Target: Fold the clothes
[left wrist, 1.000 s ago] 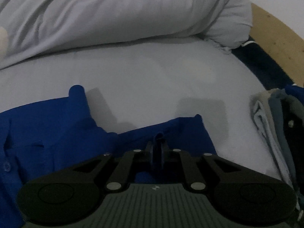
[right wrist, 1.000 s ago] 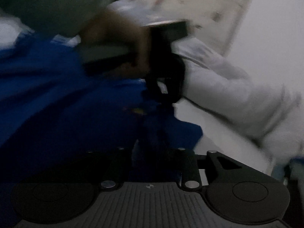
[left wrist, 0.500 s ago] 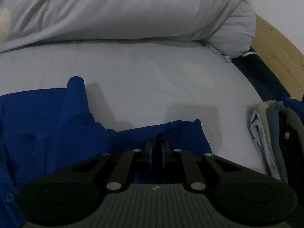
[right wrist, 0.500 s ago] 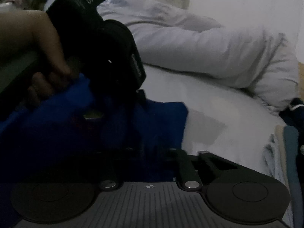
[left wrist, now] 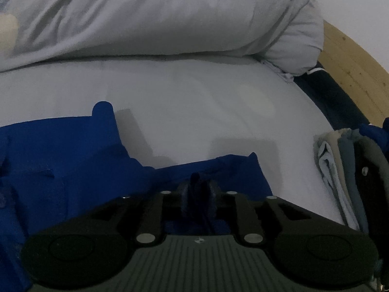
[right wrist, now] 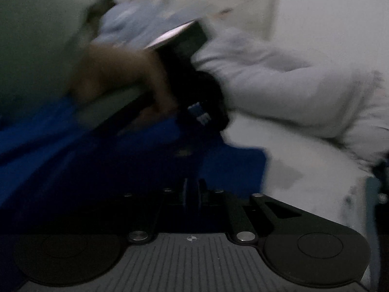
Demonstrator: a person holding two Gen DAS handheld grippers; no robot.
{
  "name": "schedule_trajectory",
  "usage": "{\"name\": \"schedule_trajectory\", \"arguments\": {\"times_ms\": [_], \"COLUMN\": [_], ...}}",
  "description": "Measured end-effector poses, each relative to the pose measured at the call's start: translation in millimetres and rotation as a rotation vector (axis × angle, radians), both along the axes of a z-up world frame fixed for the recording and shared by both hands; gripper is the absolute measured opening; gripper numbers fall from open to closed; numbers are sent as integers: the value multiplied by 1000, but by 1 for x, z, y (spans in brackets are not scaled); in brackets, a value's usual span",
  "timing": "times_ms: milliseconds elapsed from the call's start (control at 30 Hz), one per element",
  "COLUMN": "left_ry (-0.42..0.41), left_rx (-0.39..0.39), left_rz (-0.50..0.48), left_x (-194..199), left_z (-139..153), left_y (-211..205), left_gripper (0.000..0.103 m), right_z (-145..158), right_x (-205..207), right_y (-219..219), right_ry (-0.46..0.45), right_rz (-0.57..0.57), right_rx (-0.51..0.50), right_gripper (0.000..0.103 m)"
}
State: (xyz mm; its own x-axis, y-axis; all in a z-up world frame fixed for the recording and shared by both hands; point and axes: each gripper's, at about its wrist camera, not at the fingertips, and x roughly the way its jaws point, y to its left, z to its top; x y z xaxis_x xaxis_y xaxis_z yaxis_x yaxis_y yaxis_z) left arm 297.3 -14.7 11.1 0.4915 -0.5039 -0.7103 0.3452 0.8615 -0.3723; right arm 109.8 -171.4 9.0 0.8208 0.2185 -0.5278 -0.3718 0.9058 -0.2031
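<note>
A blue shirt (left wrist: 73, 160) lies spread on the white bedsheet (left wrist: 194, 102), its edge reaching under my left gripper (left wrist: 199, 189). The left jaws are opening; a raised fold of the blue cloth stands between the pads, which have drawn off it. In the blurred right wrist view, my right gripper (right wrist: 192, 187) sits low on the same blue shirt (right wrist: 73, 150). Its jaws are opening slightly but stand close together, with dark cloth pinched in the narrow gap. A hand (right wrist: 126, 80) holding the other tool shows just beyond.
A rolled grey duvet (left wrist: 170, 19) runs along the far side of the bed. A stack of folded clothes (left wrist: 340, 170) sits at the right edge. Behind it runs the wooden bed frame (left wrist: 347, 56).
The left fingers have spread apart around the cloth fold. The right gripper closed onto the blue cloth and then swung sideways, so its view is blurred now.
</note>
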Motion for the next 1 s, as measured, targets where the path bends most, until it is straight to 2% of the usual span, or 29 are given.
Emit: {"name": "schedule_trajectory", "arguments": {"times_ms": [33,67,100,200,267,333,400,433,533,567,633,800,1000], "left_ry": [-8,-17,-29,-56,-77,-104,-147,-170,-242,-265,-297,-346,-439], "left_rx": [4,8,8,-15,-43,-104,-149,-163,-197,-218,-248,-281,-242], "left_rz": [13,27,39,67,97,137,161,169,209,232,280,418,593], "left_x": [-2,-4,-6,-16,-26,-39,-61,-73,-123,-143,-180,-284,-396], "left_z": [2,5,8,22,38,58,80,92,130,142,163,212,266], "left_y": [2,4,7,24,44,67,89,100,141,158,190,275,356], "left_gripper": [45,61,71,81,81,82,92,93,98,103,103,103,103], "right_z": [-2,-8,-10,-15,4,22,42,52,83,94,123,181,251], "right_x": [6,13,13,13,-2,-19,-35,-42,-60,-68,-90,-122,-161], "right_y": [-3,-2,1,9,8,9,9,8,2,2,8,13,42], "right_ry": [3,33,51,102,102,85,79,76,52,43,24,-2,-68], "right_rz": [-38,-50,-32,27,77,106,127,134,133,129,125,133,208], "right_rx": [4,-3,-17,-42,32,41,63,76,80,84,90,161,291], "right_gripper": [14,15,15,17,20,24,32,37,46,49,55,58,60]}}
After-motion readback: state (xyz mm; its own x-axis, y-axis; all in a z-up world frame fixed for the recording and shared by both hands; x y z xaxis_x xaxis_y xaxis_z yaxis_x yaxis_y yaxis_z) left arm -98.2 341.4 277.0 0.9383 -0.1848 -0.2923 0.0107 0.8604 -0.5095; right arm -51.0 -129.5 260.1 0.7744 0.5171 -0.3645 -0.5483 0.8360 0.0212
